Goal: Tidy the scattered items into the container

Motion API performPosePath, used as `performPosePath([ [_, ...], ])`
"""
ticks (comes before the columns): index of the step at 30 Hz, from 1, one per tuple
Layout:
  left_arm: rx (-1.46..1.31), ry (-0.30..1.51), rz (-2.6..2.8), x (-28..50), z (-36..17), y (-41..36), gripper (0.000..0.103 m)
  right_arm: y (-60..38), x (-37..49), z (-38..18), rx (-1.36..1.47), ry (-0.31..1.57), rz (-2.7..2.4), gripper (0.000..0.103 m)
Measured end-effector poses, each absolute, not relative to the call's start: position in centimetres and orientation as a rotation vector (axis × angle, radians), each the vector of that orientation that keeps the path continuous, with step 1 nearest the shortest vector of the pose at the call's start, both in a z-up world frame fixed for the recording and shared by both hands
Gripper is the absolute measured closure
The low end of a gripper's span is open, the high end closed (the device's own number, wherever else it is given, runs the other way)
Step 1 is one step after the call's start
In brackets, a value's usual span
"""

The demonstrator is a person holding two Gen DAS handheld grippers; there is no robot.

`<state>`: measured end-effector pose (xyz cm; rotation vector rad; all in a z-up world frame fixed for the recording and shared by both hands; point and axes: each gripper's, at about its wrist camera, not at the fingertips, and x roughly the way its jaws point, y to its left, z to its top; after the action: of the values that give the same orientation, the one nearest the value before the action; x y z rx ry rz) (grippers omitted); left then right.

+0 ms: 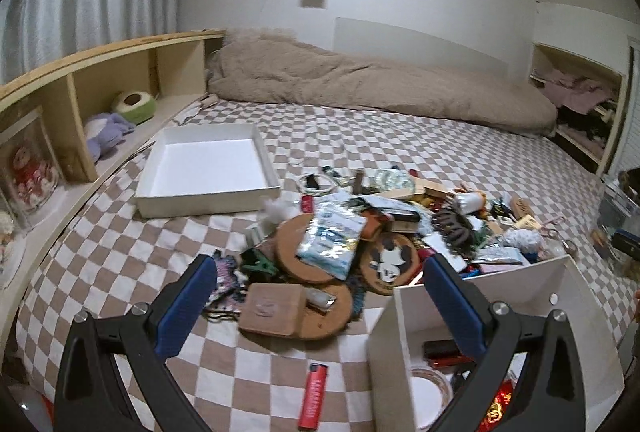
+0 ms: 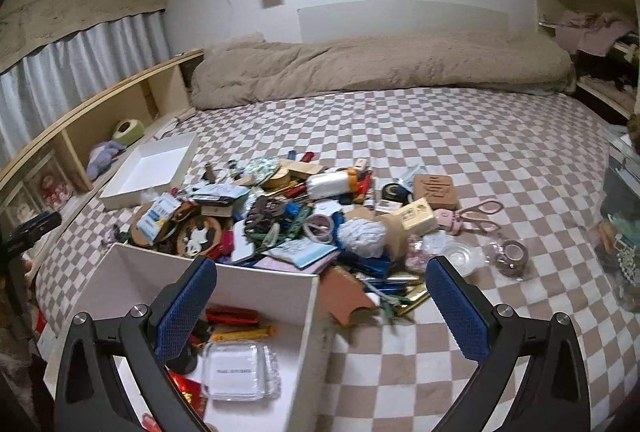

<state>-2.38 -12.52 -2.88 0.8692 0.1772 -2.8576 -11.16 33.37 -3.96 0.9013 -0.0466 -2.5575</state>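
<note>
white box (image 2: 256, 280) contents half-hidden, both grippers agape

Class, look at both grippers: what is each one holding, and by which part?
Nothing is held. The left gripper and the right gripper are both open, with no item between their fingers.

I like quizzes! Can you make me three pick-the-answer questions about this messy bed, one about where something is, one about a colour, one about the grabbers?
1. Where does the red lighter lie?
A. on the checked bedspread
B. in the white box
C. on the shelf

2. What colour are the scissors?
A. green
B. pink
C. black

3. How is the left hand-held gripper?
A. shut on a coaster
B. open, holding nothing
C. shut on the lighter

Answers: 1 A, it lies alone on the squares. 2 B, the handles are pink. 3 B, the pads stand wide apart.
</note>
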Motion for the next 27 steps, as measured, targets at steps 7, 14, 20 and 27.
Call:
performPosePath([
  [7, 0.917, 0.277, -2.787, -2.8, -4.7, -15.4, 0.000, 36.1, -12.7, -5.0, 0.952, -0.148, -2.584, 0.000],
  [14, 0.933, 0.311, -2.751, -3.1, -6.0, -17.3, 0.000, 38.2, -14.0, -6.3, 1.001, -0.191, -2.624, 0.000],
  [20, 0.969, 0.304, -2.718, -3.5, -7.3, -18.3, 0.000, 39.6, -15.1, -7.7, 1.054, -0.220, -2.638, 0.000],
  [27, 1.041, 0.246, -2.662, -4.2, -9.2, -19.1, 0.000, 40.9, -16.5, -10.1, 1.149, -0.196, -2.659, 0.000],
])
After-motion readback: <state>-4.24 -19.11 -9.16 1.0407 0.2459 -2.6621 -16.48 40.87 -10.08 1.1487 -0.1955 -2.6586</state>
